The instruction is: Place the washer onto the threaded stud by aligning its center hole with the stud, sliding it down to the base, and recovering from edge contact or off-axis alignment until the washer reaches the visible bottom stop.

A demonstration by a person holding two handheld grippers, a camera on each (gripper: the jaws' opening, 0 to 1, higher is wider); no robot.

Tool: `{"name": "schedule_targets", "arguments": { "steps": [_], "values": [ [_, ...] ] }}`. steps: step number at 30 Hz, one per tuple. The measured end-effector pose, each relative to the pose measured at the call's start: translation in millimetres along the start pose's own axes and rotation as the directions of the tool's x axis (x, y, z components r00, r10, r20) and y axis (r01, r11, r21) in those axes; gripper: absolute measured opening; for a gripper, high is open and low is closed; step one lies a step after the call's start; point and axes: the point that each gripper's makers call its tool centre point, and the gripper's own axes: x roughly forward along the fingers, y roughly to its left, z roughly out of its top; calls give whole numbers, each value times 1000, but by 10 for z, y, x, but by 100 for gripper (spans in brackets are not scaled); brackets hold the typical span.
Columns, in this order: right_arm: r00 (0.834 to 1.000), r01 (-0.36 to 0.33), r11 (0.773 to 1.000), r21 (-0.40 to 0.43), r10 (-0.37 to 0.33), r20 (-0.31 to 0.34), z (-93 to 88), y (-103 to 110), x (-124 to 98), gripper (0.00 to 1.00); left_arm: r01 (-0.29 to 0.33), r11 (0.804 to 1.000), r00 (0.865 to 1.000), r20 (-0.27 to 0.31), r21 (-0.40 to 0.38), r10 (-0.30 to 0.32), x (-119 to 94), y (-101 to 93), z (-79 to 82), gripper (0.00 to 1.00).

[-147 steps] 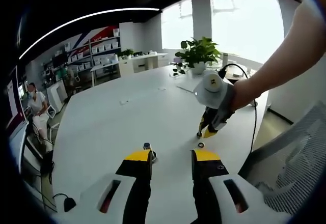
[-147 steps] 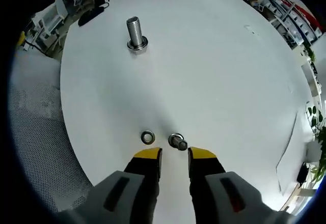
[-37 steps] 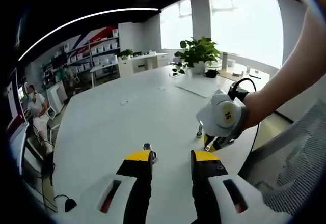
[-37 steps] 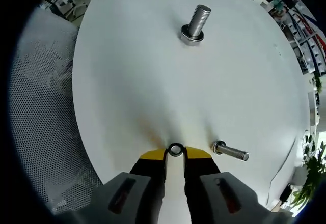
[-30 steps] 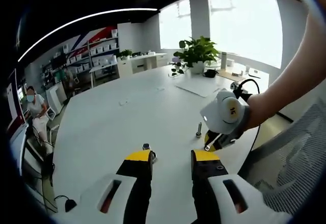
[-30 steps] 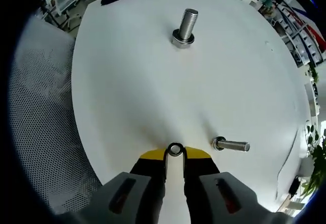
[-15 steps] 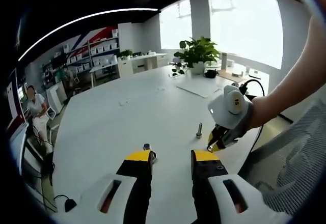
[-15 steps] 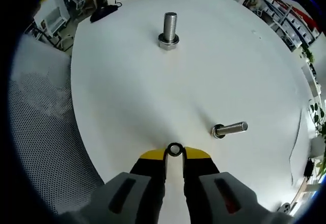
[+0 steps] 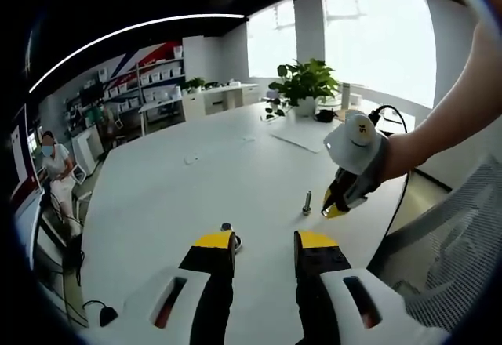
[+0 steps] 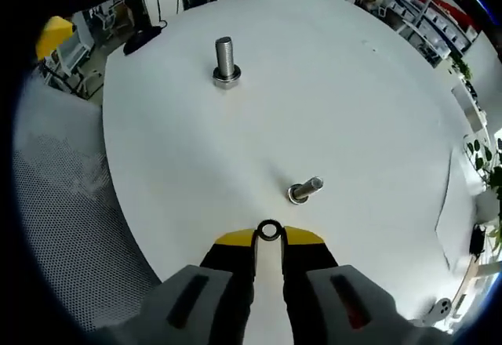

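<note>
Right jaws: the right gripper (image 10: 269,239) has its yellow-tipped jaws pinched on the washer (image 10: 269,230), which stands on edge between the tips with its centre hole open to view
Washer: held clear of the white tabletop (image 10: 353,110), not on either stud
Near stud: a short threaded stud (image 10: 304,190) stands on its head just ahead of the right jaws and a little to their right, apart from the washer
Far stud: a taller threaded stud (image 10: 226,63) stands upright on its wide base well ahead of the right jaws, off to their left, near the tabletop's far edge
Left jaws: the left gripper (image 9: 264,244) holds its jaws parted with nothing between them, low over the tabletop (image 9: 172,196)
By the left jaws: the wide-based stud (image 9: 227,230) sits right at the tip of the left-hand jaw, partly hidden behind it
Ahead of the left jaws: the short stud (image 9: 307,201) stands upright, a little to the right of the jaws
Right gripper seen from the left: it (image 9: 332,206) hangs tilted above the tabletop just right of the short stud, held in a person's hand (image 9: 392,161); the washer is too small to make out here
Further out: a potted plant (image 9: 304,83) at the far end of the tabletop, a mesh chair (image 9: 447,259) to the right of the jaws
</note>
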Motion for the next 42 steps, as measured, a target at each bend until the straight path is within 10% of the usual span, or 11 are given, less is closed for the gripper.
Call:
{"name": "schedule_targets", "arguments": {
  "steps": [21, 42],
  "values": [
    [992, 55, 997, 60, -61, 109, 346, -221, -263, 14, 18, 1000, 1000, 1, 6, -18, 7, -45, 6, 28],
    [999, 35, 998, -46, -33, 36, 383, -257, -103, 14, 21, 1000, 1000, -7, 9, -21, 18, -54, -14, 28]
  ]
}}
